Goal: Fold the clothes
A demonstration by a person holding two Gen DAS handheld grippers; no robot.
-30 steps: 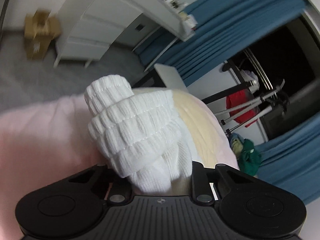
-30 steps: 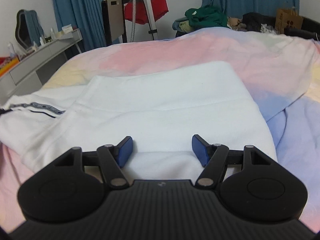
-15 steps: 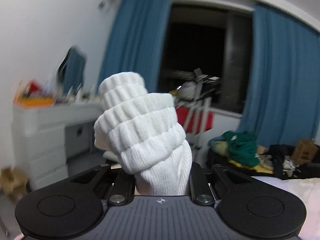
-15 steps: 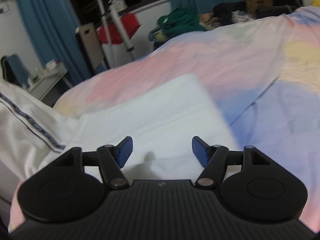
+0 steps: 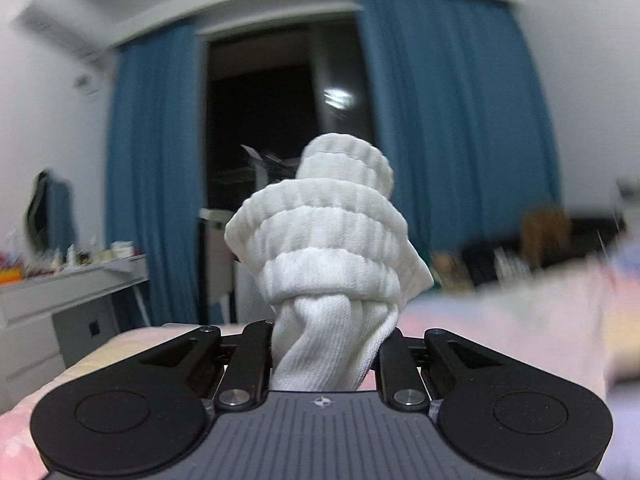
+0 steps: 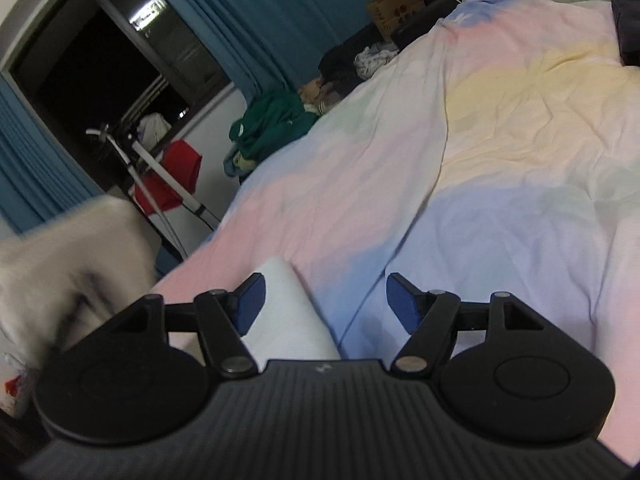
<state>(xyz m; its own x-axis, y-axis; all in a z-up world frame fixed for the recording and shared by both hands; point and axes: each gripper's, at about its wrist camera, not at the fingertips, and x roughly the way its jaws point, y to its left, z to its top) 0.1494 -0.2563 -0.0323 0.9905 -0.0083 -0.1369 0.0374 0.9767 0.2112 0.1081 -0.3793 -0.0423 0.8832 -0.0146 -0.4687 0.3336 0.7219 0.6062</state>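
Note:
My left gripper (image 5: 326,342) is shut on a bunched white ribbed knit garment (image 5: 332,248). The bundle stands up from between the fingers and hides their tips. It is held in the air, facing the dark window. My right gripper (image 6: 324,295) is open, tilted over the pastel bedspread (image 6: 500,140), with nothing between its blue pads (image 6: 250,300). A corner of a folded white cloth (image 6: 288,320) lies on the bed just under the left pad. A blurred white cloth with a dark mark (image 6: 72,256) fills the left edge of the right wrist view.
Blue curtains (image 5: 452,120) flank the window. A grey dresser (image 5: 60,292) stands at the left. Beyond the bed are a green clothes pile (image 6: 272,124), a red cloth on a stand (image 6: 176,176), a cardboard box (image 6: 394,8) and a dark item (image 6: 628,20) on the bed's far right.
The left gripper rolled level and swung across the room to face the window, still holding the bundle. The right gripper rolled and shifted right; the folded white cloth slid to the lower left.

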